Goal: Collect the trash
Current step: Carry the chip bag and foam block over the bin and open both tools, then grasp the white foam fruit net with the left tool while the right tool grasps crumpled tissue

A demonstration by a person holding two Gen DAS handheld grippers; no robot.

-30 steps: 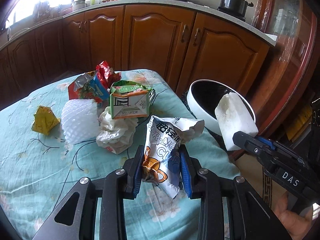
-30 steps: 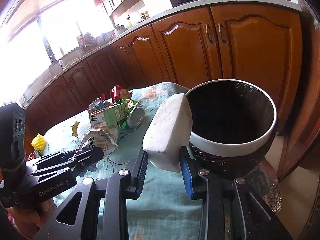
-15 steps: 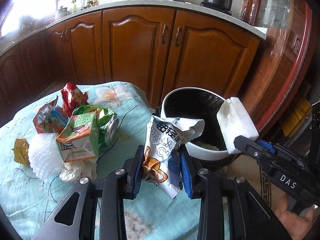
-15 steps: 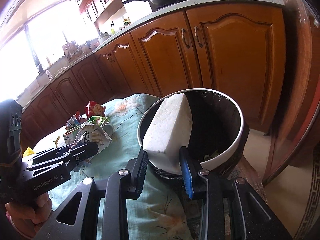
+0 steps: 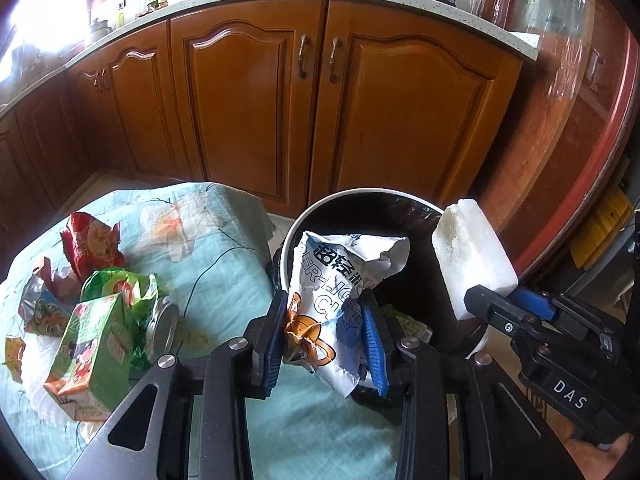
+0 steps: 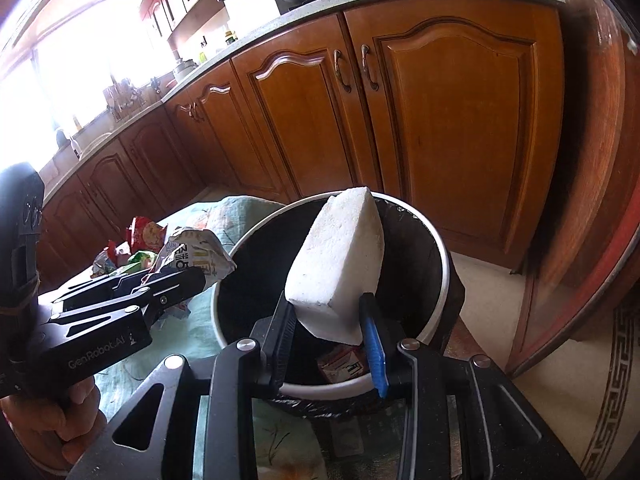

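You've got both loads over the bin now. Your left gripper is clamped on the white bag, your right gripper is clamped on the foam block. To drop cleanly, I'd bring each load well inside the white rim before you let go. The bag hangs right over the near rim, half above the cloth, so it looks likely to catch the edge or slide back onto the table. The block sits deeper over the dark liner and looks safe to release first. Keep the two grippers apart so they don't knock. More litter waits on the table: a green carton, a red wrapper, a can.
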